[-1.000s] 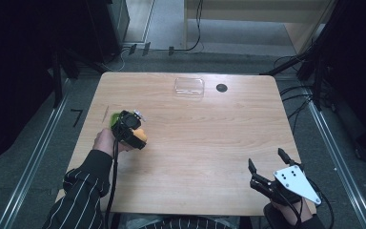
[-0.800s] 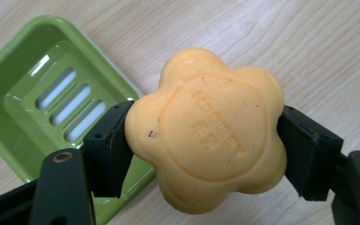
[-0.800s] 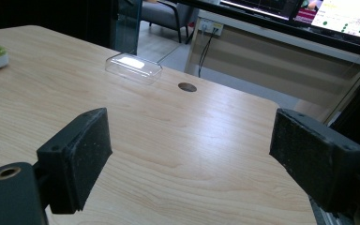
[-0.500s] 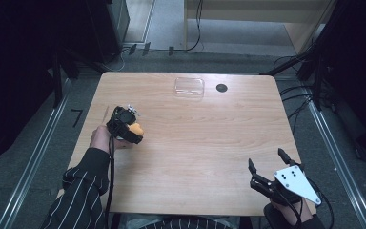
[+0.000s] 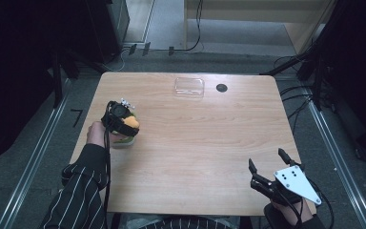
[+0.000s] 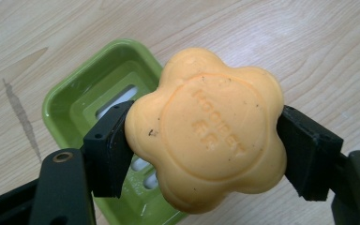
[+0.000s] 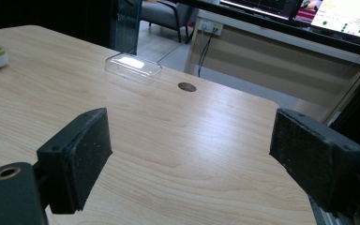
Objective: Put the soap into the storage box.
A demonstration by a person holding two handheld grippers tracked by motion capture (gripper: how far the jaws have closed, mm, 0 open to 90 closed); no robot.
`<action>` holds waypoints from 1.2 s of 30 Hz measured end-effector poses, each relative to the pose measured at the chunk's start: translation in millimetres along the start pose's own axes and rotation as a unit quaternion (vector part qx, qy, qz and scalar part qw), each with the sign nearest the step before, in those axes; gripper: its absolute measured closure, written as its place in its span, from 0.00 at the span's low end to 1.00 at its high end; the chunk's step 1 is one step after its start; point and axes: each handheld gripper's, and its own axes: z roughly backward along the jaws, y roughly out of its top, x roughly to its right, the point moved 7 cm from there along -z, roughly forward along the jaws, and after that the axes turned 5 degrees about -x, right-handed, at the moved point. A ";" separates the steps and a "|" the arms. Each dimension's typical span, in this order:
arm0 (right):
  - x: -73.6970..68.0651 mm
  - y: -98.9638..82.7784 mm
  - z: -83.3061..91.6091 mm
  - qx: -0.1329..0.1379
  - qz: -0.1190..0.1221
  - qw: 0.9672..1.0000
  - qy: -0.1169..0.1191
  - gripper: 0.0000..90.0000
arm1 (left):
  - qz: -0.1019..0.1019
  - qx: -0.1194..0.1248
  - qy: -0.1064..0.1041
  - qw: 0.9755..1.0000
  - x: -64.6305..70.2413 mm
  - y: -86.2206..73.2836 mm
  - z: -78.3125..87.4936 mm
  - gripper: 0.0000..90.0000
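Wood table (image 5: 195,143): left gripper (image 6: 201,140) pinches orange soap (image 6: 206,131) above green dish (image 6: 89,93); right gripper (image 7: 187,154) gapes, clear lid (image 7: 133,68) far ahead.

bare table (image 5: 195,152) middle, clear box (image 5: 189,87) at far edge

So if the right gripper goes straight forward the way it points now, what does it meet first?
Probably nothing soon. The right gripper is open over bare table. Further along its line lie the clear plastic lid and a dark round hole, slightly left; depth is unclear.
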 end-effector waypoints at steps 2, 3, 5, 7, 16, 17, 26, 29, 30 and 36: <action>-0.2 0.1 0.1 0.000 0.000 1.000 0.000 0.15 | 0.005 0.004 0.005 1.000 -5.4 -1.2 0.5 0.31; -0.2 0.1 0.1 0.000 0.000 1.000 0.000 0.15 | 0.005 0.004 0.005 1.000 -5.4 -1.2 0.5 0.31; -0.4 0.1 0.2 0.000 0.001 1.000 0.000 0.15 | 0.008 0.008 0.007 1.000 -8.1 -1.4 0.7 0.31; -0.5 0.2 0.4 0.000 -0.001 1.000 0.000 0.15 | 0.011 0.010 0.011 1.000 -10.7 -1.9 1.2 0.31; -1.6 0.9 0.1 0.000 0.003 1.000 0.000 0.15 | 0.026 0.011 0.015 0.999 -20.9 -5.4 -0.9 0.31; -1.6 0.9 0.2 0.000 0.003 1.000 0.000 0.15 | 0.027 0.011 0.017 0.999 -22.4 -5.4 -1.5 0.31; -3.1 1.4 0.2 0.000 0.000 1.000 0.001 0.15 | 0.046 0.007 0.015 0.999 -33.2 -5.8 -6.3 0.31; -3.7 2.0 -0.4 0.001 0.003 1.000 0.002 0.15 | 0.049 0.000 0.013 0.999 -35.3 -7.8 -8.8 0.31; -3.6 1.9 -0.5 0.001 0.005 1.000 0.001 0.15 | 0.049 -0.002 0.012 0.999 -35.7 -8.4 -9.5 0.31; -1.7 1.2 -0.2 0.001 0.001 1.000 0.000 0.15 | 0.052 -0.007 0.016 0.999 -39.0 -9.6 -12.1 0.31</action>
